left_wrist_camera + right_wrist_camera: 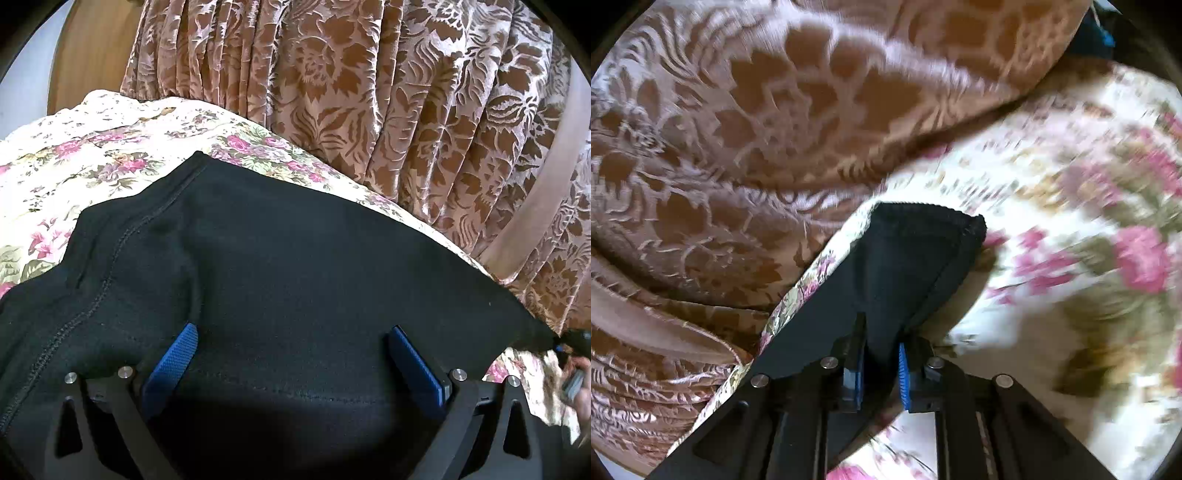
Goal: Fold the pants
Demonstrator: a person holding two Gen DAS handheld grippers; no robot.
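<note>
Brown floral velvet curtain [369, 92] fills upper frame behind floral bedspread [92, 147]. Black knit pants [277, 240] lie centre on the bed. Your left tongs [291, 362] gape wide over them; your right tongs [881, 365] pinch a hem corner.

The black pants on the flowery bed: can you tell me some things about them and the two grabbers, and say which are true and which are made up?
1. The right gripper is pinching an end of the black pants. True.
2. The left gripper is squeezed shut on the pants. False: its blue fingers stand wide apart, with the cloth lying between them.
3. The pants lie on a flowered bedcover. True.
4. The curtain behind the bed is plain blue. False: it is brown and pinkish with a leafy pattern.
5. The pants are already folded into a small neat square. False: they are spread wide across the left wrist view.
</note>
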